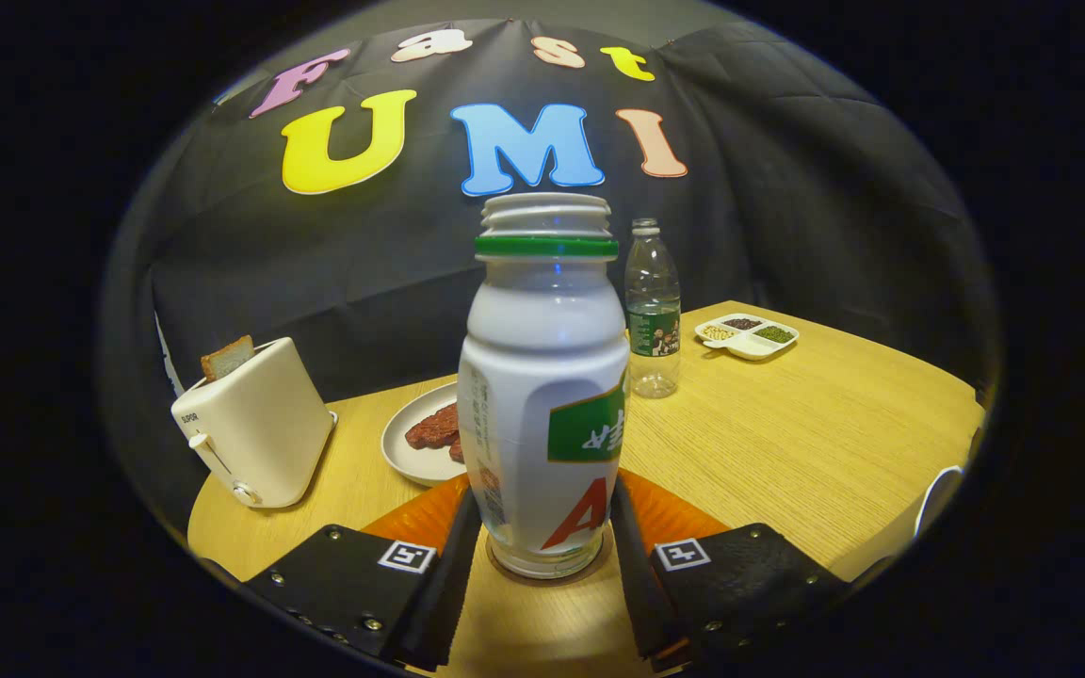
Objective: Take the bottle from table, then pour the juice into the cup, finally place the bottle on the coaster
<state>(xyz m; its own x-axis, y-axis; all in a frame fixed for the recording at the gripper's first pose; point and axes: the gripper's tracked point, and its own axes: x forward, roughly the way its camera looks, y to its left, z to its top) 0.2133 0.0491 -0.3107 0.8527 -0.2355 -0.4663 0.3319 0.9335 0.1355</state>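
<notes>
Wooden table (787,424) under black cloth wall (316,264). Open white bottle (544,395) upright on orange coaster (665,513), gripper (542,574) fingers clasping both sides. Beyond: toaster (255,428), plate (411,443).

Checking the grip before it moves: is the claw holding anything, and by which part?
The claw holds the white juice bottle low on its body, one finger pressed on each side near the base.

Soft overhead light is falling evenly on the table (787,424), casting faint shadows. Fisheye distortion is bending the edges, and the far wall is staying dim beyond the hand-held gripper (542,565).
</notes>
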